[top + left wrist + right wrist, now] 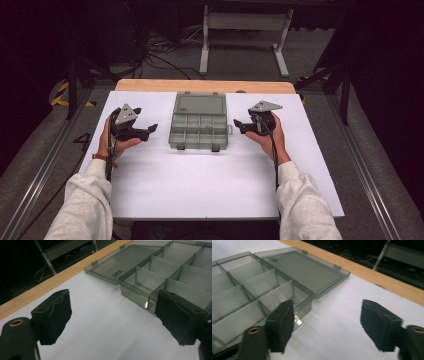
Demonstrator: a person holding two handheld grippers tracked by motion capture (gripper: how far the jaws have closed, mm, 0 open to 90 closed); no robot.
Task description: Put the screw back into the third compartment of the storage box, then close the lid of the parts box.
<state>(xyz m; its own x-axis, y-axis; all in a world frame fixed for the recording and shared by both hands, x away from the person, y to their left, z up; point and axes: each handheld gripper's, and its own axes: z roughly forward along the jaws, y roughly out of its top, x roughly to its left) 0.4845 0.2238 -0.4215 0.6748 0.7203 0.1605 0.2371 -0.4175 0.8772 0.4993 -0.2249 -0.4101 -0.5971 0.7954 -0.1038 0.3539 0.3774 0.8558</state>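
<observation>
A grey see-through compartment box (199, 127) lies open in the middle of the white table sheet, its lid (199, 104) folded flat toward the far edge. Its compartments look empty in all views. My left gripper (150, 131) rests on the sheet just left of the box, jaws wide apart with nothing between them; its own view has the box's corner (147, 302) beside the right jaw. My right gripper (237, 126) sits just right of the box, open as well, its left jaw close to the box's side wall (304, 306).
The white sheet (210, 185) covers the table, with a wooden strip (205, 86) along the far edge. Beyond it are a white frame stand (245, 30) and cables on the floor. A metal rail (40, 165) runs along the table's left side.
</observation>
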